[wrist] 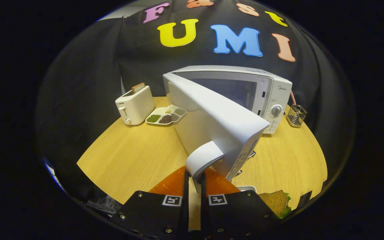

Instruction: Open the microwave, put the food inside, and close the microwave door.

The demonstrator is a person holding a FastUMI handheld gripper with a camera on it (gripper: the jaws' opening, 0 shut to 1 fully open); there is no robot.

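A: What is the biggest thing here?
B: The round wooden table (128, 150). All the other things sit on it.

A: And next?
B: The white microwave (272, 96) at the back of the table. Its door (212, 116) is swung wide open — it sticks out toward the gripper, and you can see into the dim inside of the oven behind it.

A: What is the gripper doing?
B: The gripper (194, 181) has its two fingers close together, pinching the door handle (203, 158). The handle is a curved white piece at the door's free edge, and both fingers press on it from each side.

A: What else is on the table?
B: A white toaster (134, 106) stands at the back, left of the microwave, with a slice of bread (138, 87) poking out of the top. Just beside it, between the toaster and the open door, lies a white tray (165, 115) with little sections of beans and seeds.

A: Where is the food?
B: The sandwich (277, 201) — brown bread with green leaf at the edge — lies on the table just right of the fingers, near the front. It is outside the microwave.

A: Anything small?
B: A little wire basket (296, 115) stands right of the microwave.
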